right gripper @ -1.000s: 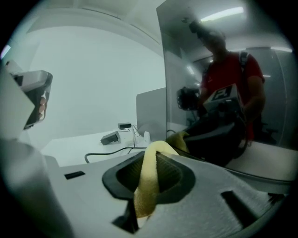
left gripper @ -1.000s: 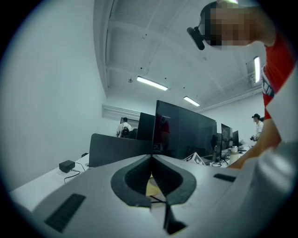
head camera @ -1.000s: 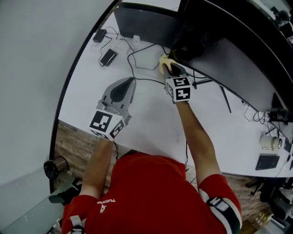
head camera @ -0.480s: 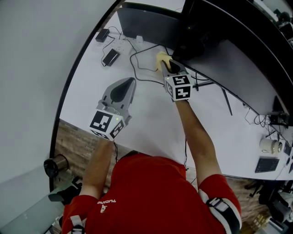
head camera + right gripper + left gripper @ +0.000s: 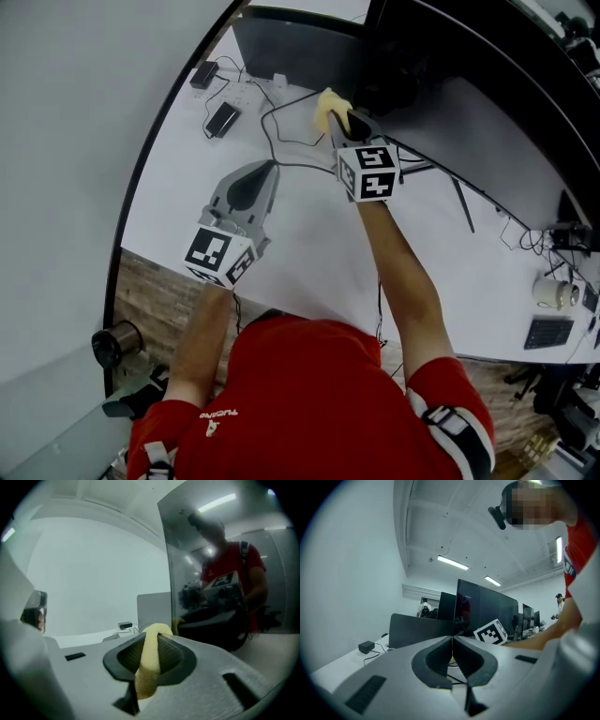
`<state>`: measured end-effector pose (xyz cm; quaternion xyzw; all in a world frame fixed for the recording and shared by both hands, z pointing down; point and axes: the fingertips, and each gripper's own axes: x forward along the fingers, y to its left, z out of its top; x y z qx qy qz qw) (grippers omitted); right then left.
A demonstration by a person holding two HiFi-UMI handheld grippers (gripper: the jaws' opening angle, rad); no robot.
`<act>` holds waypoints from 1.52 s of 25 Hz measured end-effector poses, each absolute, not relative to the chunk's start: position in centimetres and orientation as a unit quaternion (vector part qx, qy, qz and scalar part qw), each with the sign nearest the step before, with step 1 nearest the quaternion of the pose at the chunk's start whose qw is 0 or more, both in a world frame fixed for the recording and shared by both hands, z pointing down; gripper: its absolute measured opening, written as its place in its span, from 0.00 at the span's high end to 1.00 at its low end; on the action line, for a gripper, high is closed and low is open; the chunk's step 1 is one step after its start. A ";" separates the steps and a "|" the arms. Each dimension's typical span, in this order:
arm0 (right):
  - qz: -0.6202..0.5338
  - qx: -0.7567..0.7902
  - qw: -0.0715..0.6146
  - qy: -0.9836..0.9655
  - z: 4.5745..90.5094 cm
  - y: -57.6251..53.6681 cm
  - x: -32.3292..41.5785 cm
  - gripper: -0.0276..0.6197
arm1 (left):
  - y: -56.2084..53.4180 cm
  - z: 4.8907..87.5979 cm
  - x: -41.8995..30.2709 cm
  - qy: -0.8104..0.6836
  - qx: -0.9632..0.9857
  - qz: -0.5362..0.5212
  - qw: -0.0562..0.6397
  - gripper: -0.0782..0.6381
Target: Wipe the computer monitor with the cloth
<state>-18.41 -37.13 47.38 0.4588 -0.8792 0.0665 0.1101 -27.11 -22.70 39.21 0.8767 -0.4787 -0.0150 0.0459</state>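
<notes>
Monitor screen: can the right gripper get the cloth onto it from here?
Probably yes. The right gripper holds the yellow cloth close beside the monitor screen's edge, and nothing shows between them.

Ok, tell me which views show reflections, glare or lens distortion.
Right gripper view: the monitor mirrors the person. Left gripper view: ceiling lights burn bright, inside a dark round fisheye border. Head view: the desk edge bows strongly.

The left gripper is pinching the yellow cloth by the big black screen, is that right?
No, the side is wrong. The right gripper is pinching the soft yellow cloth by the big black monitor screen; the right gripper view shows it. The left gripper is shut on nothing.
</notes>
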 end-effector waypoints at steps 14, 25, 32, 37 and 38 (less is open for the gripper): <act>0.051 0.494 0.063 -0.866 40.2 -36.9 -18.1 0.86 | -21.7 38.0 -27.0 -0.467 0.883 -0.021 0.037 0.88; 0.028 0.515 0.010 -0.857 34.2 -36.4 -17.7 0.86 | -21.0 37.4 -26.5 -0.459 0.887 -0.028 0.037 0.88; 0.010 0.514 -0.001 -0.858 30.9 -36.1 -17.4 0.86 | -20.9 36.6 -25.8 -0.450 0.892 -0.030 0.033 0.88; -0.010 0.513 -0.012 -0.858 27.7 -35.9 -17.5 0.86 | -21.0 35.6 -25.5 -0.446 0.894 -0.035 0.023 0.88; -0.014 0.514 -0.015 -0.858 27.1 -35.9 -17.6 0.86 | -21.1 35.3 -25.4 -0.445 0.895 -0.035 0.022 0.88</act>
